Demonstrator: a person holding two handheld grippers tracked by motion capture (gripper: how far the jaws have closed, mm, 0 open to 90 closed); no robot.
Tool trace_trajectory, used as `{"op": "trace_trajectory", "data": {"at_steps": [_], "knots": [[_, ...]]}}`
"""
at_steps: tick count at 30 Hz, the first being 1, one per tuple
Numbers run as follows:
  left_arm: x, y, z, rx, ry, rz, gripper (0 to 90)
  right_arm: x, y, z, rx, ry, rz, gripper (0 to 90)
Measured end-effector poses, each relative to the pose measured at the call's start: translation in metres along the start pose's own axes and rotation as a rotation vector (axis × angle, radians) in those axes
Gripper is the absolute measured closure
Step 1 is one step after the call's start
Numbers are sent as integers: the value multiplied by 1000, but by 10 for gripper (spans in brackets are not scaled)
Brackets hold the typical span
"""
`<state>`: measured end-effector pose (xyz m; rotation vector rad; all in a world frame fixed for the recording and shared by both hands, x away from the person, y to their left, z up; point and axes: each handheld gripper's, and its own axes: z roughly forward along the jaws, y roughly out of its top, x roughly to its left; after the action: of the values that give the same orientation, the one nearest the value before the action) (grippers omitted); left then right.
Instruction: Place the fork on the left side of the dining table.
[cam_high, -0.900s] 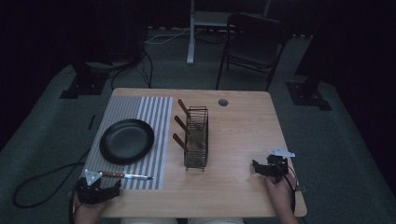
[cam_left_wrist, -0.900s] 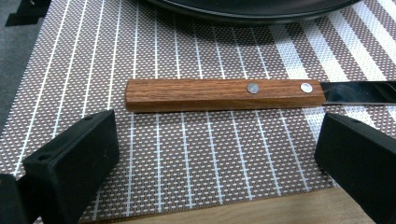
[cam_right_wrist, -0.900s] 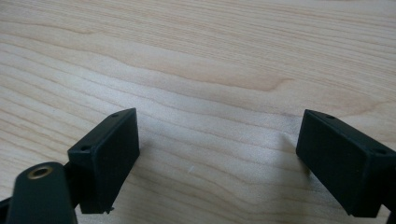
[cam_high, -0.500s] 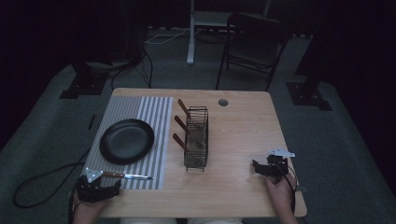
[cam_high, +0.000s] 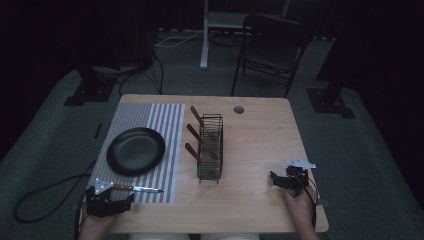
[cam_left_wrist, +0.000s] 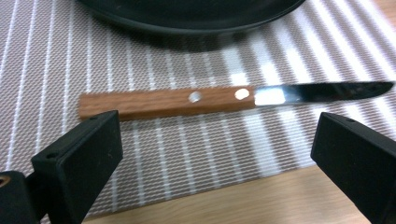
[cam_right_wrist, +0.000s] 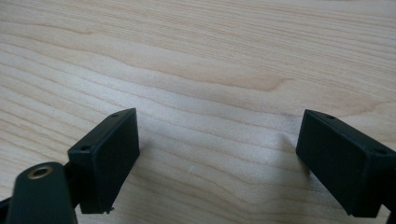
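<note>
A knife (cam_left_wrist: 224, 95) with a wooden handle and steel blade lies flat on the striped placemat (cam_left_wrist: 196, 149), just in front of the black plate (cam_left_wrist: 187, 14). My left gripper (cam_left_wrist: 215, 154) stands open just short of the knife, its jaws wide apart and empty. From above, the knife (cam_high: 136, 188) lies at the mat's near edge beside the left gripper (cam_high: 107, 202). My right gripper (cam_right_wrist: 219, 158) is open over bare wood, holding nothing. It rests at the table's near right (cam_high: 286, 181).
A wire rack (cam_high: 210, 147) stands mid-table with three wooden-handled utensils (cam_high: 192, 135) sticking out to its left. The black plate (cam_high: 135, 150) sits on the striped mat (cam_high: 165, 120). A round hole (cam_high: 238, 109) is in the tabletop's far side. A chair (cam_high: 270, 45) stands beyond the table.
</note>
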<state>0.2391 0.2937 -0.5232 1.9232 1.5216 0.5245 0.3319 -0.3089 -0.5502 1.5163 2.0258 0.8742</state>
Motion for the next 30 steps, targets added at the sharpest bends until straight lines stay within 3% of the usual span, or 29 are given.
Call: {"op": "trace_trajectory", "data": {"at_steps": [5, 12, 17, 27, 30], "knots": [[-20, 18, -5, -16, -45, 66, 37, 0, 0, 0, 0, 0, 1, 129], [-47, 42, -7, -37, -119, 124, 37, 0, 0, 0, 0, 0, 1, 130], [-57, 53, -7, -60, -144, 134, 37, 0, 0, 0, 1, 0, 0, 130], [-86, 78, -7, -81, -204, 209, 38, 0, 0, 0, 0, 0, -1, 130], [-93, 85, -7, -92, -215, 215, 38, 0, 0, 0, -1, 0, -1, 130]]}}
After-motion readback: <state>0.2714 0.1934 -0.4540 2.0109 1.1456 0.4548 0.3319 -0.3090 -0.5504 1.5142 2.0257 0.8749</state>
